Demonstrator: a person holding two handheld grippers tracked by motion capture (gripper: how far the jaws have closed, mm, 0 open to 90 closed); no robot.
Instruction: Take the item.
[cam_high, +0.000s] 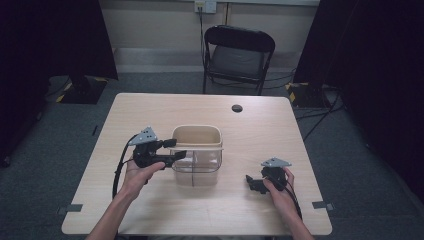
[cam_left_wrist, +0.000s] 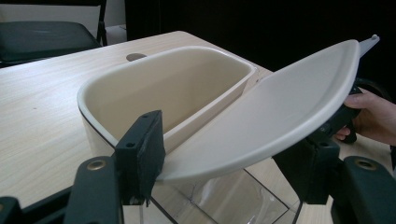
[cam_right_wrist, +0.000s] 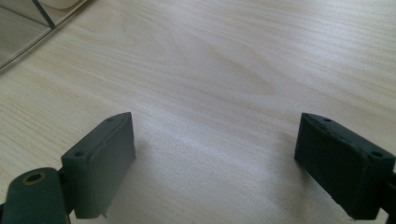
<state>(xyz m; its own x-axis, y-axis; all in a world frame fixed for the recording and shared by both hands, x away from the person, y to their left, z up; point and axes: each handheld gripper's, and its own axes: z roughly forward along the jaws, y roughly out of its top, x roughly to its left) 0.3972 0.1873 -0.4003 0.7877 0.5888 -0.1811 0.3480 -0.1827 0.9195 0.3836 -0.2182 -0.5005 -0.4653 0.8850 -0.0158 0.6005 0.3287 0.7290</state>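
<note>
You held the lid (cam_left_wrist: 275, 116) tilted over the bin (cam_high: 197, 148) between the wide jaws of your left gripper (cam_high: 172, 150), while your right gripper (cam_high: 252, 182) rested open on the table (cam_high: 260, 130), probably waiting.

What I can't make out from my seat

From the high view, my left gripper (cam_high: 170, 150) sits against the container (cam_high: 197, 150), and its jaw tips are too small for me to judge their contact. In the left gripper view, the beige lid (cam_left_wrist: 275, 116) crosses between the jaws and hides the far jaw's inner face; the clear lower wall of the container runs off the bottom edge. In the right gripper view, only a corner of the container (cam_right_wrist: 28, 23) enters at top left, and both jaws are cut by the bottom edge.
</note>
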